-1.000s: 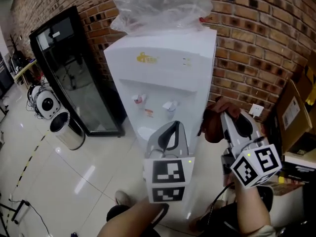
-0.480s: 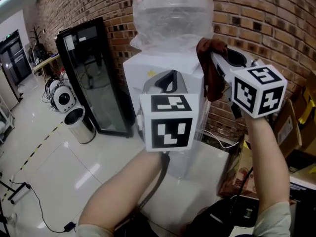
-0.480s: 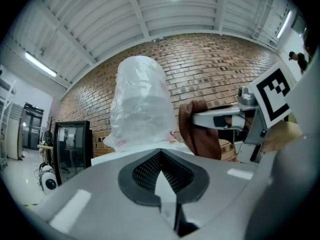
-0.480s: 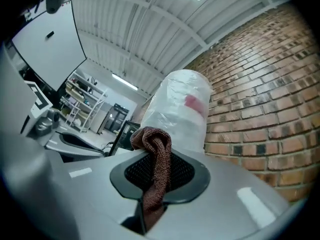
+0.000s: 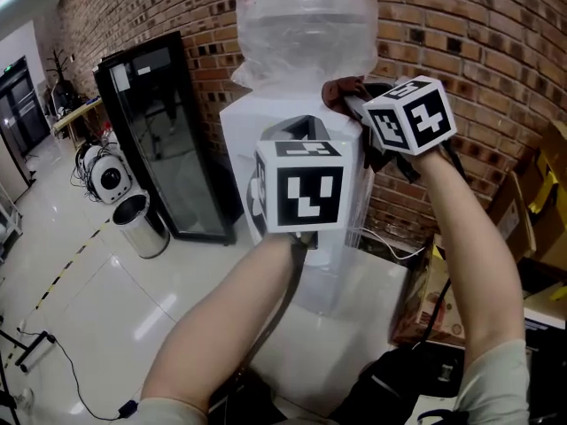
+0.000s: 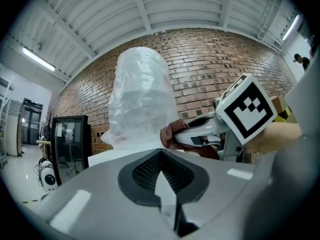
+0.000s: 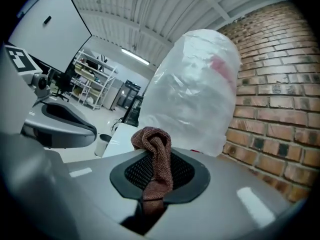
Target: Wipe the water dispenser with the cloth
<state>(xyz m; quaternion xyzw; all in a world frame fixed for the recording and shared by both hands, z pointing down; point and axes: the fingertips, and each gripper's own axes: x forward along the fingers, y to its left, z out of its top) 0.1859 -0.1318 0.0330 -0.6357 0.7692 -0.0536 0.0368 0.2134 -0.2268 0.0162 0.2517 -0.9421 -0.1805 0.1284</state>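
The white water dispenser (image 5: 241, 124) stands against the brick wall, with a plastic-wrapped bottle (image 5: 306, 20) on top of it. My right gripper (image 5: 352, 98) is up at the dispenser's top right corner, by the bottle's base, and is shut on a brown cloth (image 5: 339, 88). In the right gripper view the cloth (image 7: 152, 136) bunches out between the jaws of the right gripper (image 7: 157, 159), close to the bottle (image 7: 195, 89). My left gripper (image 5: 301, 124) is held up in front of the dispenser, shut with nothing in it. The left gripper view shows the left gripper (image 6: 161, 156) below the bottle (image 6: 142, 99) and the cloth (image 6: 170, 133).
A black glass-door cabinet (image 5: 164, 131) stands left of the dispenser, with a steel bin (image 5: 146, 227) and a round white device (image 5: 111, 177) on the floor beside it. Cardboard boxes (image 5: 532, 206) sit at the right. The brick wall (image 5: 483, 51) is right behind.
Both grippers have risen from the dispenser's lower front and right side to its top. The right one has carried the cloth left, up to the bottle's base.
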